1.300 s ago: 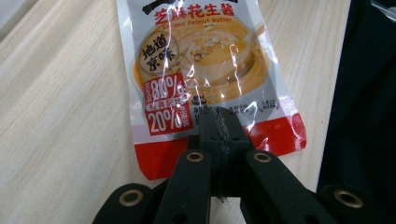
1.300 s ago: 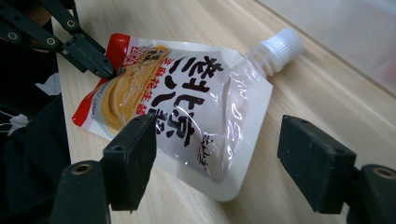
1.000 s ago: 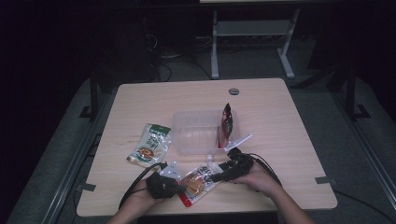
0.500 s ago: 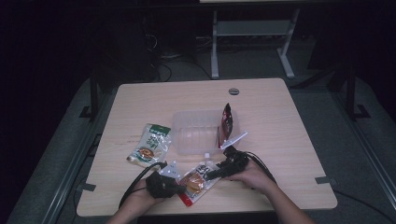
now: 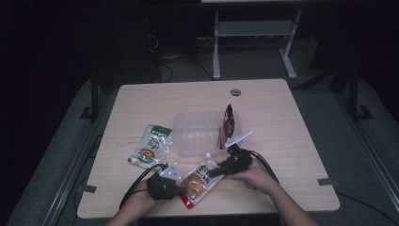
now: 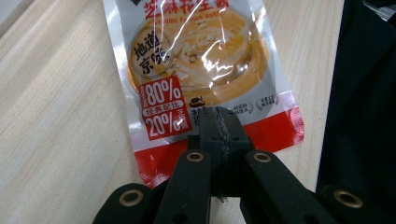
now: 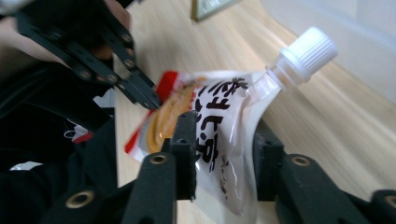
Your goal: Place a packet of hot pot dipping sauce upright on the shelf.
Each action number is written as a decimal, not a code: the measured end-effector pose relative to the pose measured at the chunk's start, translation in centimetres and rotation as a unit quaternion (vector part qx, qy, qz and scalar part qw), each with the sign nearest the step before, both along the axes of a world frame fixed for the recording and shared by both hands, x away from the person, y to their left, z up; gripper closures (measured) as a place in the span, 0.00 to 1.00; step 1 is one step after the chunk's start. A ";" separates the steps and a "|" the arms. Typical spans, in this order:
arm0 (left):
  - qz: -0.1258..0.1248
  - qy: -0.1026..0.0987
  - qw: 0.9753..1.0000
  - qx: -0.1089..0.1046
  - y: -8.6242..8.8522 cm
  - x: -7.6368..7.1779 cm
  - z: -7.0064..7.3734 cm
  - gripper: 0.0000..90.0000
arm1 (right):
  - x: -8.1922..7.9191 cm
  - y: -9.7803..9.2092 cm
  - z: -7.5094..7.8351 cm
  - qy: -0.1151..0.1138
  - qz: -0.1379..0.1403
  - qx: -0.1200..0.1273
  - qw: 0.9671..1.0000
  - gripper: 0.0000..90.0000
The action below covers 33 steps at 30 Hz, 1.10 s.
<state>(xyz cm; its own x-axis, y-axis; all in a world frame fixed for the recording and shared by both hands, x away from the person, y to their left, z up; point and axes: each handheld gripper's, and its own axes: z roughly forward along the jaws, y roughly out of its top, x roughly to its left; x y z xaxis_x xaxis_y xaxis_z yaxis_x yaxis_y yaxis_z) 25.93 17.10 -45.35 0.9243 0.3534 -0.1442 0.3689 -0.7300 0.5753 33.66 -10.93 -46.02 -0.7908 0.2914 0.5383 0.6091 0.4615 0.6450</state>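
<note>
High view: the sauce pouch (image 5: 200, 181) sits near the table's (image 5: 291, 141) front edge, at about 6 o'clock from the clear plastic tray (image 5: 197, 134). Both tools are on it. The left gripper (image 5: 176, 188) has its jaws pinched shut on the pouch's red bottom seam, as the left gripper view makes plain. The right gripper (image 5: 214, 171) straddles the end with the white cap (image 7: 306, 53); its jaws sit either side of the film, closing on it but not yet squeezed flat.

A second ago the right gripper lay further to 3 o'clock, just off the pouch; it has since slid in over the spout end, and the pouch has turned a little with it. In the right gripper view that end now stands lifted and creased off the wood. My reading is that the pouch is about to be carried up, most likely to the tray.

Room is tight at 6 o'clock, where the table edge runs close under both hands. At 12 o'clock the tray's near wall is just beside the cap, with a red packet (image 5: 228, 123) upright in its right end. A green packet (image 5: 151, 147) lies apart at 10 o'clock. Open tabletop spreads to 3 o'clock.
</note>
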 end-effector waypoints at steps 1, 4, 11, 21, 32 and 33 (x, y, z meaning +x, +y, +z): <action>0.000 0.001 1.000 -0.001 0.0 0.0 0.0 1.00 | 0.0 0.0 0.2 -0.002 0.000 0.004 1.000 0.81; -0.002 0.000 1.000 0.000 0.0 0.0 0.0 1.00 | 0.0 0.3 0.9 -0.003 0.008 0.016 1.000 0.84; -0.004 -0.002 1.000 0.000 0.1 0.0 0.0 1.00 | 0.3 1.3 2.0 -0.013 0.022 0.031 0.999 0.85; -0.009 -0.006 1.000 0.001 0.1 0.1 0.0 1.00 | -0.4 2.1 3.1 -0.043 0.039 0.041 0.997 0.96; -0.008 -0.002 1.000 0.000 0.1 0.0 0.0 1.00 | -1.2 2.6 3.8 -0.065 0.062 0.052 0.995 0.99; -0.007 -0.002 1.000 -0.001 0.1 0.0 0.0 1.00 | -1.3 2.7 3.9 -0.072 0.065 0.051 0.994 0.99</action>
